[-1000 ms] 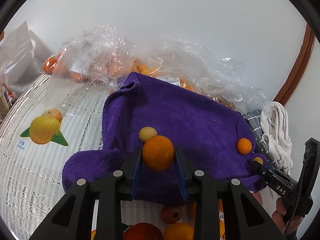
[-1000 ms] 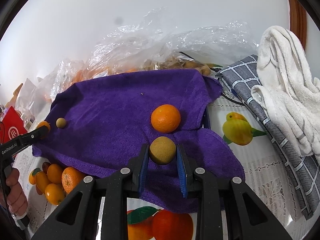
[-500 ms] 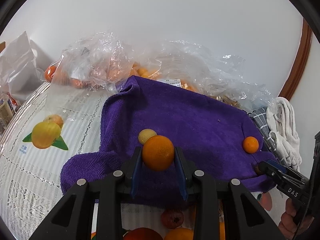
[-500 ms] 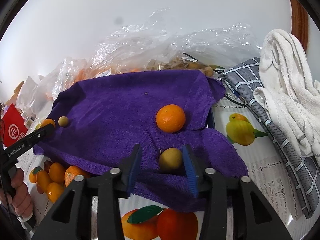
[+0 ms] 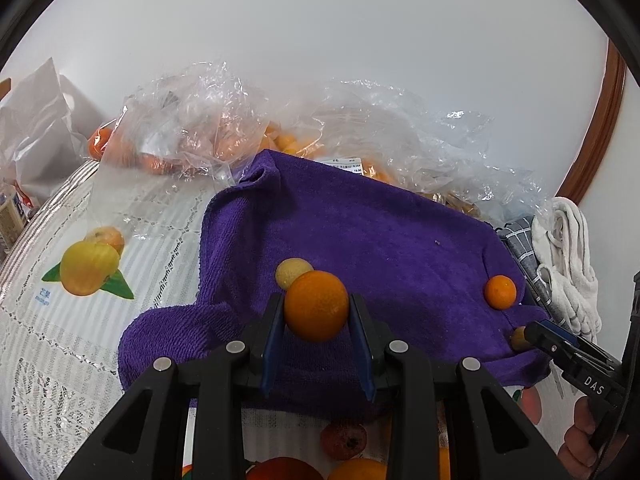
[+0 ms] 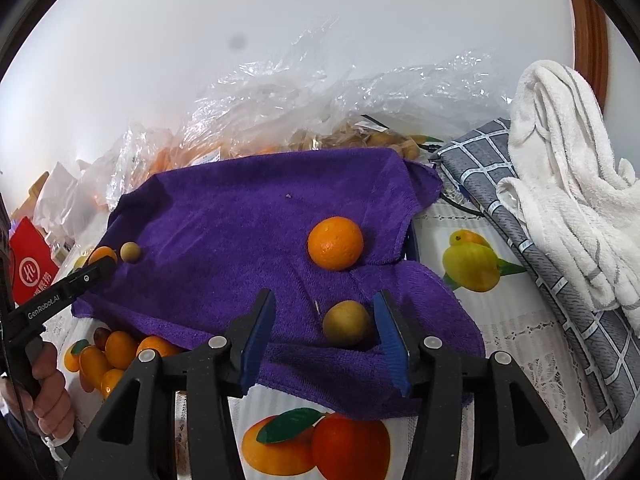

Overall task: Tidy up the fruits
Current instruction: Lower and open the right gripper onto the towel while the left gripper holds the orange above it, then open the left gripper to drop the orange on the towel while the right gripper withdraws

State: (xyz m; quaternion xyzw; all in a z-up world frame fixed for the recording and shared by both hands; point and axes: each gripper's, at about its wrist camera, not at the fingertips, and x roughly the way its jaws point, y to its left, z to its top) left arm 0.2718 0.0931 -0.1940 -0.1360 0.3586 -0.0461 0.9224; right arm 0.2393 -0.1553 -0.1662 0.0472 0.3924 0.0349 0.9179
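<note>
Clearly the left gripper (image 5: 316, 316) has its fingers clamped across an orange (image 5: 316, 306), firm, light and slick-skinned, above the purple towel (image 5: 380, 240). Right gripper (image 6: 324, 336) fingers are opening around a tan fruit (image 6: 346, 323) resting on the towel's near right fold.

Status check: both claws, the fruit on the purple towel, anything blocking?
Left claw shut on orange. Right claw opening, tan fruit loose between its fingers on purple towel. Nothing blocking.
</note>
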